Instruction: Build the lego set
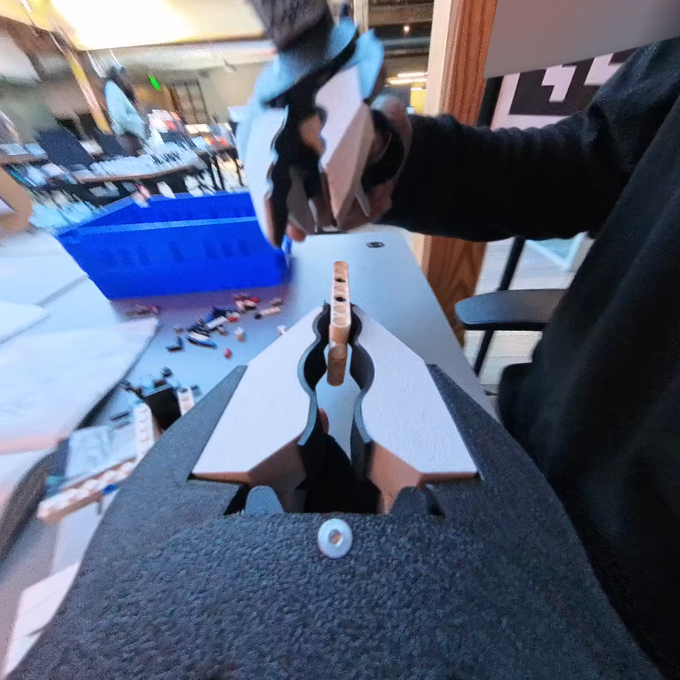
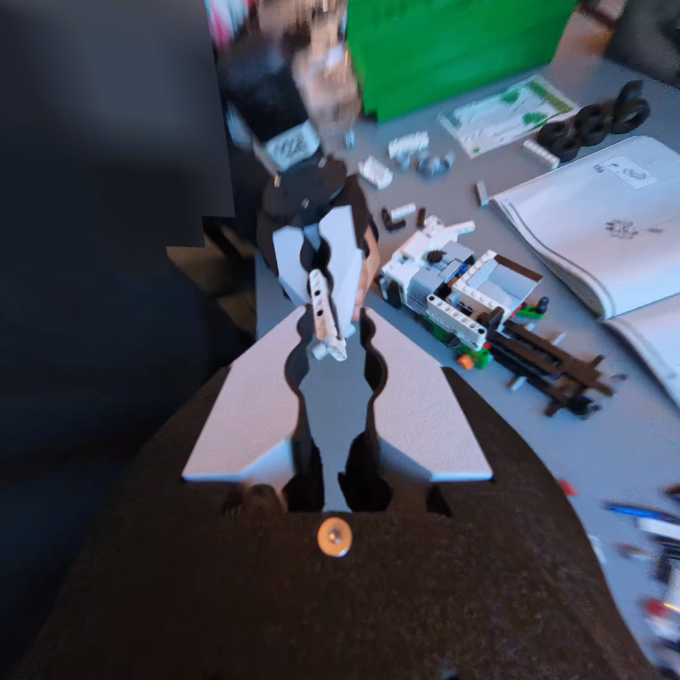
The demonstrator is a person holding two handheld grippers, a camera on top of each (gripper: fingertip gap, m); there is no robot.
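The left gripper [image 1: 339, 331] clamped a holed beam [image 1: 339, 294] with a pin; the right gripper [image 2: 333, 331] stood narrowly open, empty. The truck chassis [image 2: 467, 305] sat mid-table — wheels [image 2: 596, 125] unmounted, loose parts [image 1: 220, 323] remaining.

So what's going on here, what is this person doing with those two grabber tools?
A person is building a Lego vehicle with a handheld gripper in each hand. The left gripper is shut on a white holed beam with a pin at its end, held above the grey table. The right gripper is open and empty, close to that beam. The half-built truck sits on the table beside open instruction books, spare tyres and loose pieces.
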